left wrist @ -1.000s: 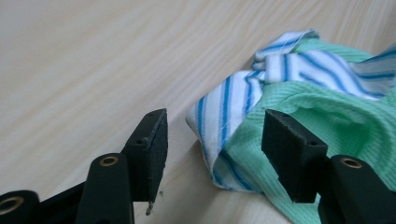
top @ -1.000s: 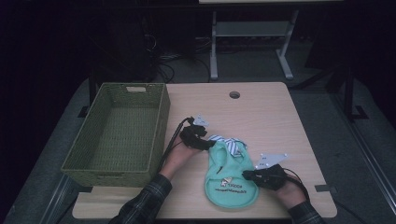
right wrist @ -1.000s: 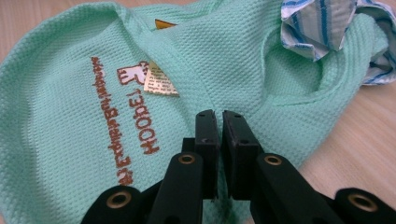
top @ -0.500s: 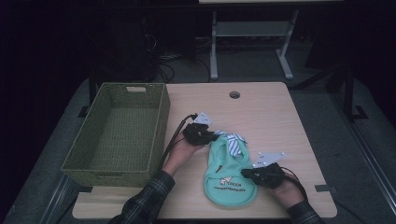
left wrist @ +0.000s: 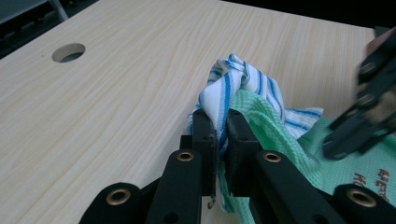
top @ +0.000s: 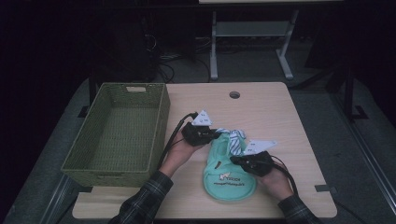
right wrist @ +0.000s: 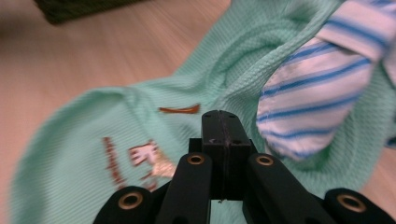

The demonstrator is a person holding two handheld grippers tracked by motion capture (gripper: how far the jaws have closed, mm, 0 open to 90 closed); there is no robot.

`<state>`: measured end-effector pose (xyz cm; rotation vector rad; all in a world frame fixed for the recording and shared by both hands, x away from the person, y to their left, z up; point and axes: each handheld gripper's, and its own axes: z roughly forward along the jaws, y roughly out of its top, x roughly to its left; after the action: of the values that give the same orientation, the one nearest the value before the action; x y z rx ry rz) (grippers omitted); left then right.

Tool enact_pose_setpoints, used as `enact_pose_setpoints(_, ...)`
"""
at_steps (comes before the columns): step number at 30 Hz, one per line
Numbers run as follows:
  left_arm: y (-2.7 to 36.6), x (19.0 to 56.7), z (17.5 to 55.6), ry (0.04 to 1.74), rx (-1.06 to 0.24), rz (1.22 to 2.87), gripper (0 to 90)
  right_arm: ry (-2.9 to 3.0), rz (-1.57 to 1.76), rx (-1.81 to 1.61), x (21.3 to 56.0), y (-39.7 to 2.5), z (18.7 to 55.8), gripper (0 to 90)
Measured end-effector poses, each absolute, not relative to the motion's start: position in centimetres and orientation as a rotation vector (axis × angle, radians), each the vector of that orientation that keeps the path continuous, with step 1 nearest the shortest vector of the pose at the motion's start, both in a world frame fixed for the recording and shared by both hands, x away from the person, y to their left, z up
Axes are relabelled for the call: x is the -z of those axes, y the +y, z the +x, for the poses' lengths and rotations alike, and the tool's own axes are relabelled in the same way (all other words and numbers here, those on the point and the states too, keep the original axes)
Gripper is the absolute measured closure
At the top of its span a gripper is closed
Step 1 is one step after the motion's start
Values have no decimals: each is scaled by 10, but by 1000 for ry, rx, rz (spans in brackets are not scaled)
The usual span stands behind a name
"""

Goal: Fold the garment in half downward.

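A mint-green knit garment (top: 229, 179) with a printed logo lies on the table's near side, and a blue-and-white striped cloth (top: 235, 139) is bunched at its far end. My left gripper (top: 201, 132) is at that far end. In the left gripper view it (left wrist: 220, 126) is shut on the striped cloth (left wrist: 238, 84) where it meets the green knit (left wrist: 266, 126). My right gripper (top: 247, 161) rests on the garment's right side. Its jaws (right wrist: 223, 114) are shut over the green fabric (right wrist: 93, 140), with no fabric visible between them, and the striped cloth (right wrist: 308, 102) lies just to the right.
A woven green basket (top: 121, 130) stands on the left of the wooden table (top: 266, 112). A round cable hole (top: 234, 94) is near the far edge. Cables trail from both grippers toward the person. Dark floor and a desk frame lie beyond.
The right gripper has moved left and farther from the person, onto the garment. The left gripper has edged right with the striped cloth. The garment has bunched shorter.
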<state>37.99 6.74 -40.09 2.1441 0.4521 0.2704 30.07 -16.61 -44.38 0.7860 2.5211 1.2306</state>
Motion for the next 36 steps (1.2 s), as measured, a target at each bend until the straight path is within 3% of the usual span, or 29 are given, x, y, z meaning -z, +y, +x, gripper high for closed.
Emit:
enact_pose_setpoints(9, 71, 392, 376, 430, -277, 2111, 845, 2536, 846, -1093, 474, -143, 329, 900)
enact_pose_setpoints(21, 71, 387, 358, 345, -308, 2130, 846, 2343, 987, -1046, 480, -153, 351, 900)
enact_pose_setpoints(36, 77, 402, 335, 273, -289, 2174, 842, 2409, 913, -1179, 451, -196, 302, 893)
